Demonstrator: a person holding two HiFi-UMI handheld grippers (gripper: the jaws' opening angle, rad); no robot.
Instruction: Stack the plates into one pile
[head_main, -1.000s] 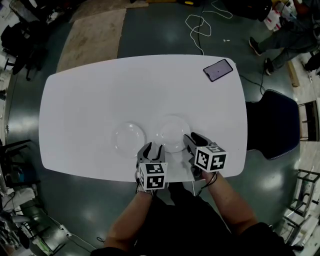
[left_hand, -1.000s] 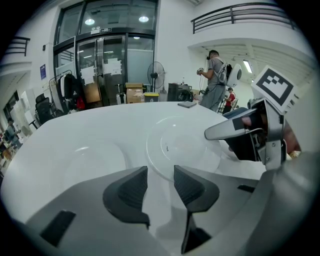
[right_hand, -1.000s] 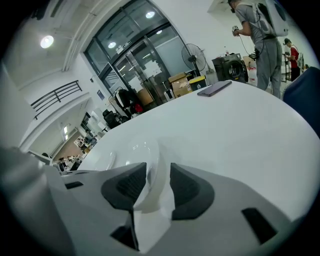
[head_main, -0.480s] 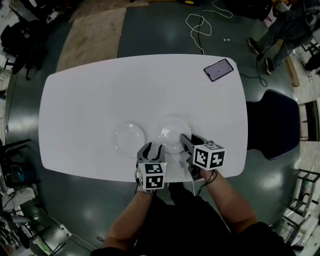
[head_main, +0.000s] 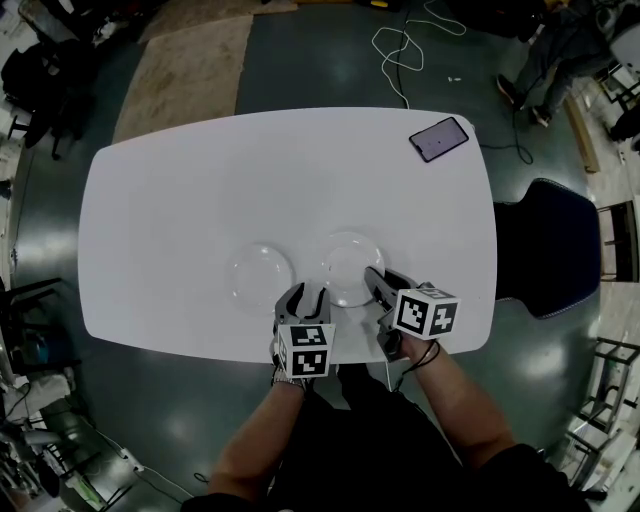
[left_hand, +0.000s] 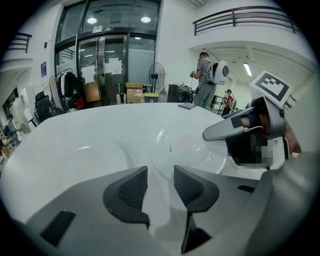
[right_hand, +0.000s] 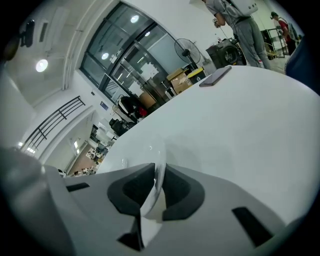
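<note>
Two white plates lie side by side on the white table (head_main: 180, 180). The left plate (head_main: 262, 272) lies free. The right plate (head_main: 343, 260) has its near rim between the jaws of my right gripper (head_main: 377, 281), which are closing. In the right gripper view the rim (right_hand: 149, 205) fills the narrow gap of that gripper (right_hand: 158, 181) and both pads touch it. My left gripper (head_main: 305, 297) hovers open near the table's front edge, between the two plates, with nothing in it (left_hand: 160, 182). Its view shows the right plate (left_hand: 185, 147) ahead and the left plate (left_hand: 95, 155) to the left.
A dark phone (head_main: 437, 139) lies at the table's far right corner. A dark chair (head_main: 545, 250) stands off the right side. Cables and gear lie on the floor around, and people stand at the back right.
The right gripper's jaws have narrowed from wide apart onto the right plate's near rim, with a slight roll of the hand. The left gripper and both plates have stayed put.
</note>
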